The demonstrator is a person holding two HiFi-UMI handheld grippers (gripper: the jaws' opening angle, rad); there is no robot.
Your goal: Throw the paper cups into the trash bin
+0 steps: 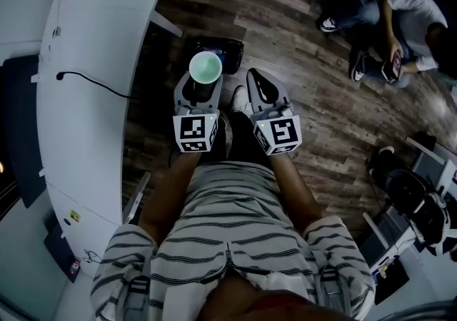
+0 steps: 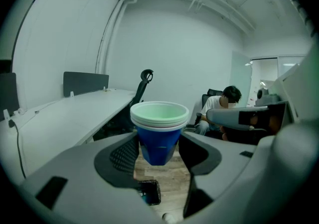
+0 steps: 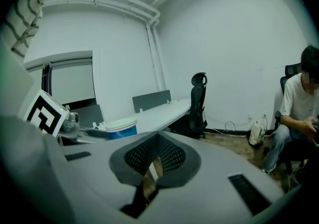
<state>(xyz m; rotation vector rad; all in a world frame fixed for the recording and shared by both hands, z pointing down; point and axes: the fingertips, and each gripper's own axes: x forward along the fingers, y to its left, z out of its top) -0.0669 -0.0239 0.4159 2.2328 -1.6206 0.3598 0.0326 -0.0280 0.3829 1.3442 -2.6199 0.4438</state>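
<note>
Here, the left gripper (image 2: 158, 152) clamps a nested stack of cups (image 2: 159, 131), blue outside and pale green within, upright above the dark bin (image 1: 218, 47) on the floor. The right gripper (image 3: 154, 161) beside it has its jaws pressed together on nothing. The risk is a miss: the cups appear to hang over the bin's near edge rather than its middle, so letting go from here could bounce them off the rim, split the stack and send cups rolling. The room has a wood-plank floor (image 1: 285, 20), a curved white desk (image 1: 100, 41) with a black cable (image 1: 93, 80), and pale walls. A person (image 1: 410, 23) sits well apart.
</note>
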